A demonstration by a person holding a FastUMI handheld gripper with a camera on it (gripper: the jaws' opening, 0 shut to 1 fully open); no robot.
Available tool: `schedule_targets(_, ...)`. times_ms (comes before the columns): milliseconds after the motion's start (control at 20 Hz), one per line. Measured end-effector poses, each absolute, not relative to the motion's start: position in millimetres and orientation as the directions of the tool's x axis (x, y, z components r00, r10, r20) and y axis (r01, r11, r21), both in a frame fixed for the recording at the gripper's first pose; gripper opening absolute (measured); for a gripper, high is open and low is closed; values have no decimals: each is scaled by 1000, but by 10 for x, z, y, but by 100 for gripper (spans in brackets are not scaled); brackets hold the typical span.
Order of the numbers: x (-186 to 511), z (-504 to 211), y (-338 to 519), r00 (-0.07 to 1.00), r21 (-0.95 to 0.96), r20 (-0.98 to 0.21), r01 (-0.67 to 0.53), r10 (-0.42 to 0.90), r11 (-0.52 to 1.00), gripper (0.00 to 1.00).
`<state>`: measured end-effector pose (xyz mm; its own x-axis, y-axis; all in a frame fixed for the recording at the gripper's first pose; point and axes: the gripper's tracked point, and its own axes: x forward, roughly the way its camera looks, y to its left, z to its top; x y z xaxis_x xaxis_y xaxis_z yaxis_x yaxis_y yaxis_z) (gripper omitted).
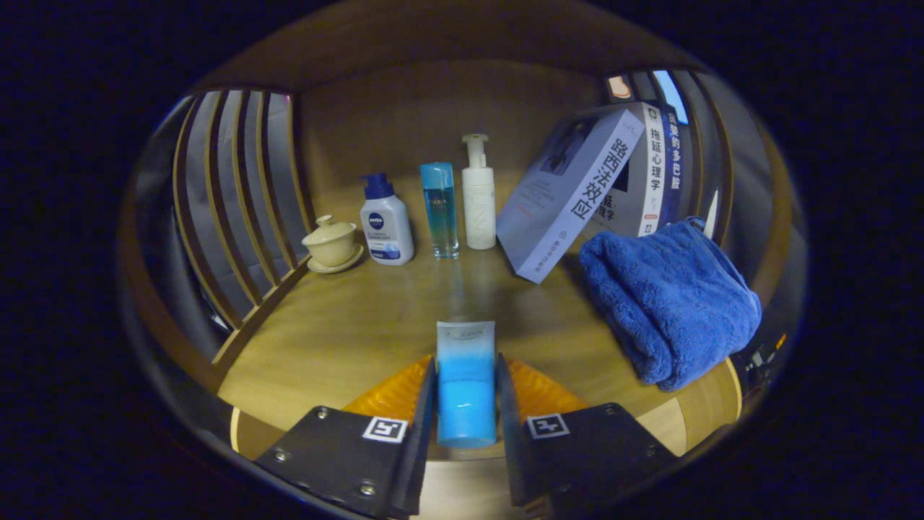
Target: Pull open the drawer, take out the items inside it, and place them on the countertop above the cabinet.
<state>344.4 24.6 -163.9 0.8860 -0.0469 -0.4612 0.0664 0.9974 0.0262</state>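
While your claw point(465, 404) clamps the blue-and-white plastic tube point(465, 375), it hangs over the wooden bench point(339, 332).
The tube's long axis runs straight ahead between the fingers; open wood lies just beyond it.

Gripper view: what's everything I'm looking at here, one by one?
Tube: one, blue fading to white, between the fingers, both pressing on it.
Lidded cup on saucer: one, cream, far left by the slatted side.
Pump bottle: one, white with dark blue top, right of the cup.
Slim bottle: one, clear blue, next in the row.
Tall pump bottle: one, white, right of the slim bottle.
Books: at least three, pale covers, leaning beyond the towel.
Towel: one, blue, folded, to the right.
Countertop: one, wood.
Gripper: one, shut on the tube.
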Motion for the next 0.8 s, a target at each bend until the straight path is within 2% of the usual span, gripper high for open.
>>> schedule_targets(50,3405,-1635,258,885,19,-463,64,-48,998,46)
schedule_targets(350,3136,-1424,343,914,-25,-405,7,-17,1000,100)
schedule_targets(800,2534,-777,346,950,97,-304,-39,67,995,99)
